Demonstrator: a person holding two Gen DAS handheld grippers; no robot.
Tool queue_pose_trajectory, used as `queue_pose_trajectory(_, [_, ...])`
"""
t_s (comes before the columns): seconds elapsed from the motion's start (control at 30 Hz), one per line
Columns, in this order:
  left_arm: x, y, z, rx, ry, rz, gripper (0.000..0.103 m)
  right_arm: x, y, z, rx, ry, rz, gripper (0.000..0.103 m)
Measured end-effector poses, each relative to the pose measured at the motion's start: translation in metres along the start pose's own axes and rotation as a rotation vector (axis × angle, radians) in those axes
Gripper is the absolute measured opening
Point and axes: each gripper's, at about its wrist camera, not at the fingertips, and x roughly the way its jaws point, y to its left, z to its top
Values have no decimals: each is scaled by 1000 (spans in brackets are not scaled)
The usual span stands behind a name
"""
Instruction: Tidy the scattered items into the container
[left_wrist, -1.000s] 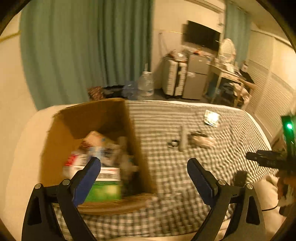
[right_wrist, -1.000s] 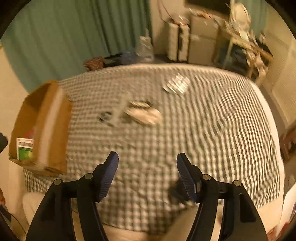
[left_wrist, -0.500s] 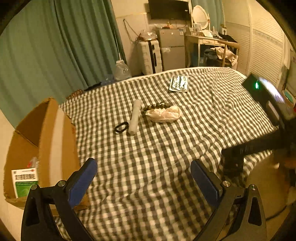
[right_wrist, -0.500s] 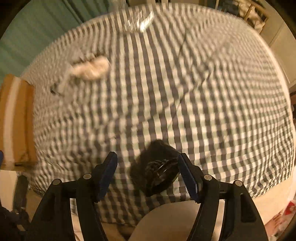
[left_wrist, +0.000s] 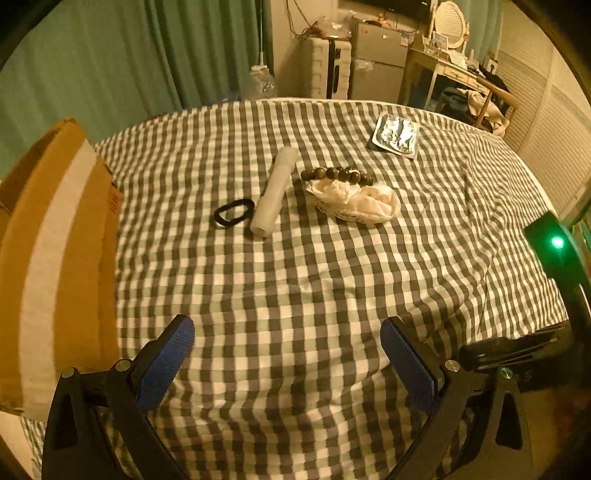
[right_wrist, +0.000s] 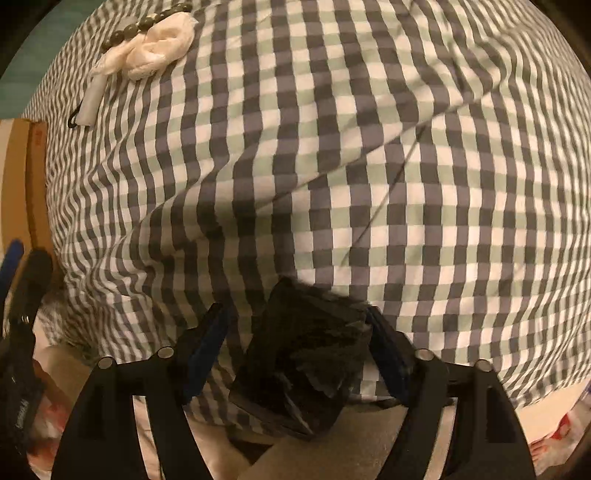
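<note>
Since a second ago both grippers have dropped toward the checked bedcover (left_wrist: 295, 280), and the right gripper (right_wrist: 295, 332), which had bare cloth under it, now straddles a black furry item (right_wrist: 306, 354) at the near edge. Its jaws are closing around that item: the right pad looks against the fur, the left pad still a little off it, so I judge the grasp not yet made. The cardboard box (left_wrist: 55, 240), the container, sits far to this gripper's left, so a carry across comes next.

The left gripper (left_wrist: 288, 354) hangs spread wide and empty, the box just to its left. Well ahead of it lie the crumpled white cloth (left_wrist: 354, 201), the white tube (left_wrist: 275, 190), the foil packet (left_wrist: 396, 134), the dark bead string (left_wrist: 338, 174) and the black hair tie (left_wrist: 233, 212), all still to collect
</note>
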Motion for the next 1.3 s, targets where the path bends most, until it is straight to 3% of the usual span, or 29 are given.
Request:
queue_pose_trajectory(0.17, [9,-8,13,22,11,-9,103,-28,13,-11,-53,-210,2,55])
queue_pose_trajectory(0.27, [12,-12,29,35,-5,2,103,-41,9,-12,-11,-318,29,53])
queue_pose_trajectory(0.33, [17,-16,44,21,-10,15,103,-41,5,-9,16,-338,79,52])
queue_pose_trajectory(0.43, [33,-21,70,-3,29,18,103,-45,0,-6,22,-375,93,52])
queue_pose_trajectory(0.57, [57,-26,99,-24,2,29,103,-46,-10,-11,72,-398,121,51])
queue_pose_trajectory(0.63, [76,-30,111,-22,27,36,103,-46,-12,-9,65,-403,126,51])
queue_pose_trajectory(0.77, [96,-26,130,-87,57,-14,103,-43,-11,-2,36,-395,154,51])
queue_pose_trajectory(0.83, [103,-28,136,-93,73,-57,80,-38,-14,-7,38,-389,175,51])
queue_pose_trajectory(0.87, [107,-32,138,-69,88,-46,34,-38,-11,-9,42,-391,183,51])
queue_pose_trajectory(0.9, [109,-35,140,-44,94,-20,19,-38,-9,-10,41,-389,185,51])
queue_pose_trajectory(0.93, [109,-39,142,-22,85,-9,19,-37,-9,-10,38,-387,187,51])
queue_pose_trajectory(1.0, [101,-45,144,12,41,-11,7,-38,-10,-12,34,-387,187,51])
queue_pose_trajectory(1.27, [44,-34,147,16,-49,-126,5,-44,-12,-28,25,-403,176,51])
queue_pose_trajectory(1.3, [35,-30,146,3,-56,-152,5,-40,-5,-11,24,-407,171,51])
